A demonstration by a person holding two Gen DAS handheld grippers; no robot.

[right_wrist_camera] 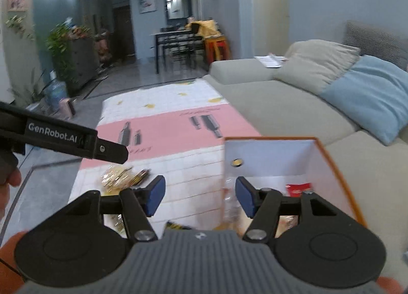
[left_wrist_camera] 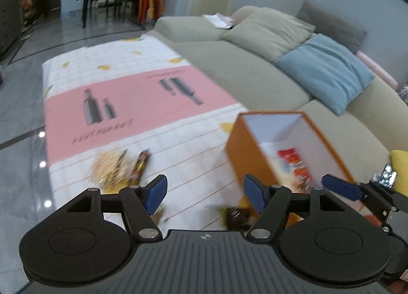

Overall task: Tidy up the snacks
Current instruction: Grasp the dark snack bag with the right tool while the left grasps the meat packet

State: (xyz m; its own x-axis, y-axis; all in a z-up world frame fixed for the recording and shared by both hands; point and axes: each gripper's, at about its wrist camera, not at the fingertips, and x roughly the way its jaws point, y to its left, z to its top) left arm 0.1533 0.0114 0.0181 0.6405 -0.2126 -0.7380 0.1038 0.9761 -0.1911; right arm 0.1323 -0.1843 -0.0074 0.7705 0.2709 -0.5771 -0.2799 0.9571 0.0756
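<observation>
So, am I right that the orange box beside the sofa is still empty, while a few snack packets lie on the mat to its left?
Not quite: the orange box is not empty. The right wrist view shows a red packet already inside it. The rest holds: it stands beside the sofa, and snack packets lie on the mat to its left.

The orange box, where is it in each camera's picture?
Left wrist view: the orange box sits right of middle, low down, behind the right blue finger, with a red snack packet inside.
Right wrist view: the same box fills the lower right, its white inside facing the camera, the red packet at its bottom.
Shared landmark: the pink band of the mat lies just beyond the box in both.
</observation>
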